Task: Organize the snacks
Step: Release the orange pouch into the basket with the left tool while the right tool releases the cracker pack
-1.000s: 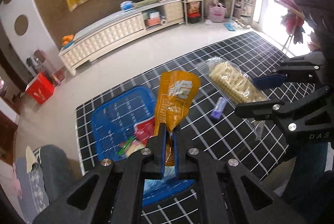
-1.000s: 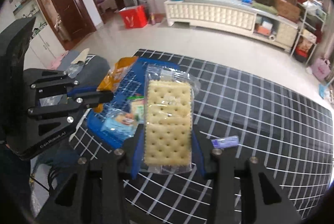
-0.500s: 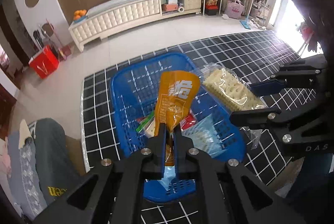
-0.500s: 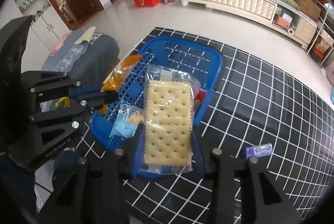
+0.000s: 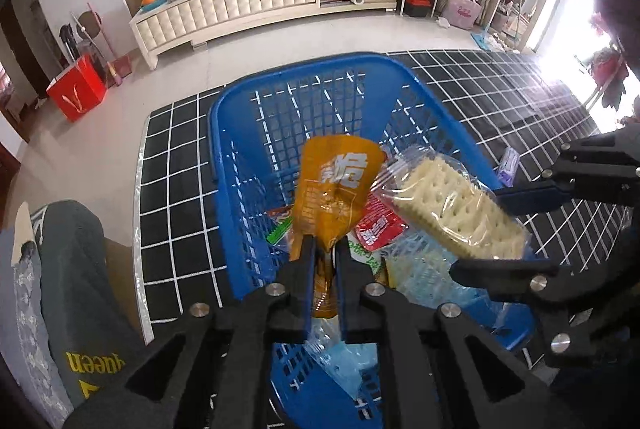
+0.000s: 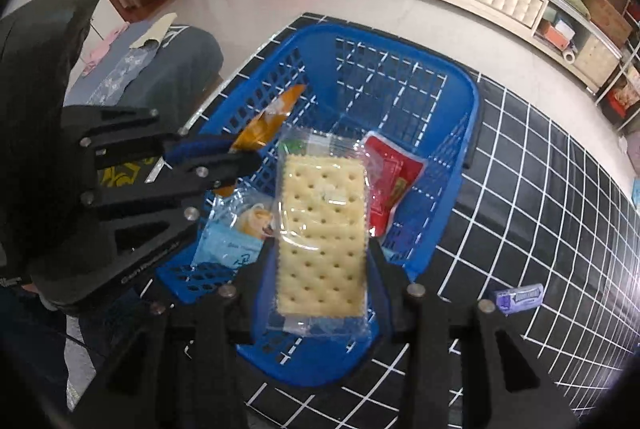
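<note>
Both grippers hang over the blue basket (image 5: 224,165) on the checked mat (image 6: 560,189). Left gripper (image 5: 322,249) pinches an orange snack pouch (image 5: 334,185) upright; right gripper (image 6: 322,265) clamps a clear pack of crackers (image 6: 322,229). Red (image 6: 390,177) and pale blue packets (image 6: 232,241) lie inside. A purple packet (image 6: 519,296) sits outside, near the basket's right edge.

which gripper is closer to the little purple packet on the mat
Right. The right gripper, holding the cracker pack over the blue basket, is on the side nearest the purple packet. The left gripper, clamping the orange pouch, is over the basket's far side.
</note>
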A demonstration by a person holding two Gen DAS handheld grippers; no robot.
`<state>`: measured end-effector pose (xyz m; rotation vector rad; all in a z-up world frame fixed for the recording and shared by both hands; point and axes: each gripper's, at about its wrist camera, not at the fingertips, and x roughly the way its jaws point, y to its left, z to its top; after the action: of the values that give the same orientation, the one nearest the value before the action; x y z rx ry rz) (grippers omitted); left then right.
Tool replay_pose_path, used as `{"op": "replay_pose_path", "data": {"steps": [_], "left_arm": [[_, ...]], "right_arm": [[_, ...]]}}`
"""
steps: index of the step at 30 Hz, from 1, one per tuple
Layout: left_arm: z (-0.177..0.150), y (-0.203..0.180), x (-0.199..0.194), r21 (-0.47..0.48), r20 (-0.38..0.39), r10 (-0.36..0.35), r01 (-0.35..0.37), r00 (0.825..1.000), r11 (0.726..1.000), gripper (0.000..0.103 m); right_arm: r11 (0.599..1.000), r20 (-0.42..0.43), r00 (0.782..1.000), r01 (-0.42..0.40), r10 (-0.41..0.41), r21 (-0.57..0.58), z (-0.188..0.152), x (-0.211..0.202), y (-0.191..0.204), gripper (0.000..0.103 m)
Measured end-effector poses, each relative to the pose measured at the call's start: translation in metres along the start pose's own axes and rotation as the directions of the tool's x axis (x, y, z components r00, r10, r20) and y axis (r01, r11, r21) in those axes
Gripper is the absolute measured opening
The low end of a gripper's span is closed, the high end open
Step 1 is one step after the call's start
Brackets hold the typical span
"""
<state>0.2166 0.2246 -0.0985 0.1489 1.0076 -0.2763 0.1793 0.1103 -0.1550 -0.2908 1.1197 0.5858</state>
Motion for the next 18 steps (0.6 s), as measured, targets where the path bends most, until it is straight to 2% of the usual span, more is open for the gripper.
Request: {"op": "replay_pose_path", "data": {"steps": [3,7,12,18], "left_arm": [[-0.001,0.000,-0.001,0.019,0.025,0.014,-0.014,1.000,1.000,0.021],[-0.002,0.004,-0.005,-0.016,0.035,0.020,-0.020,0.999,1.000,0.037],[-0.008,0.002,-0.017,0.005,0.050,0.030,-0.031,0.998,1.000,0.038],[-0.023,0.003,-0.041,0.005,0.083,0.074,-0.075,0.994,0.997,0.040]], "right_arm": [[1.000,-0.012,1.000,-0.001,0.001,0.002,-0.004,0.000,-0.001,0.047],[1.000,-0.019,1.000,0.018,-0.018,0.008,-0.006,-0.001,-0.003,0.047],[0.999,-0.016,0.999,0.030,-0.030,0.018,-0.006,-0.004,0.000,0.047],[0.999,-0.035,0.999,0.033,-0.032,0.013,-0.005,0.000,0.015,0.047]]}}
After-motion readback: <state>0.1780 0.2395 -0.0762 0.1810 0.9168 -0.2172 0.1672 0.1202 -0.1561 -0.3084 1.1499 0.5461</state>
